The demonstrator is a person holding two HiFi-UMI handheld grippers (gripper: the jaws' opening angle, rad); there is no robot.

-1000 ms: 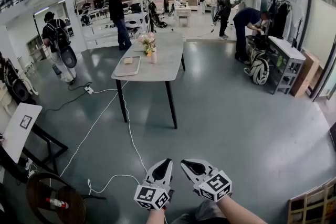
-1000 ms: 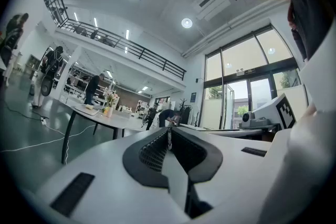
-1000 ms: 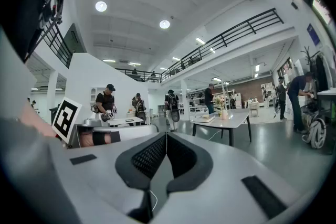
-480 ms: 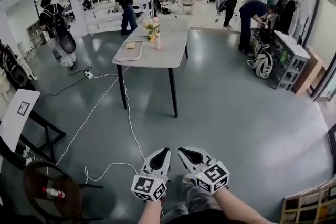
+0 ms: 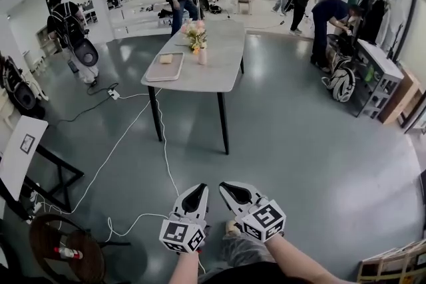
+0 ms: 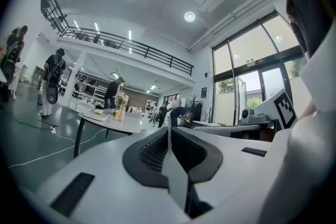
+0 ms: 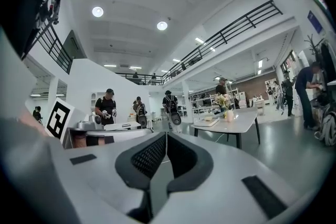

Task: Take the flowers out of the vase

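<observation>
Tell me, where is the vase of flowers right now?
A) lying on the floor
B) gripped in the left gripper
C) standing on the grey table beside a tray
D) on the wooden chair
C: the vase stands upright on the table beside the tray, far from the left gripper and right gripper, both shut and empty.

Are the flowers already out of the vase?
No, the flowers stand in the vase on the table, beside the tray.

Pink flowers (image 5: 193, 36) upright in pale vase (image 5: 202, 56), on table (image 5: 225, 66).
</observation>
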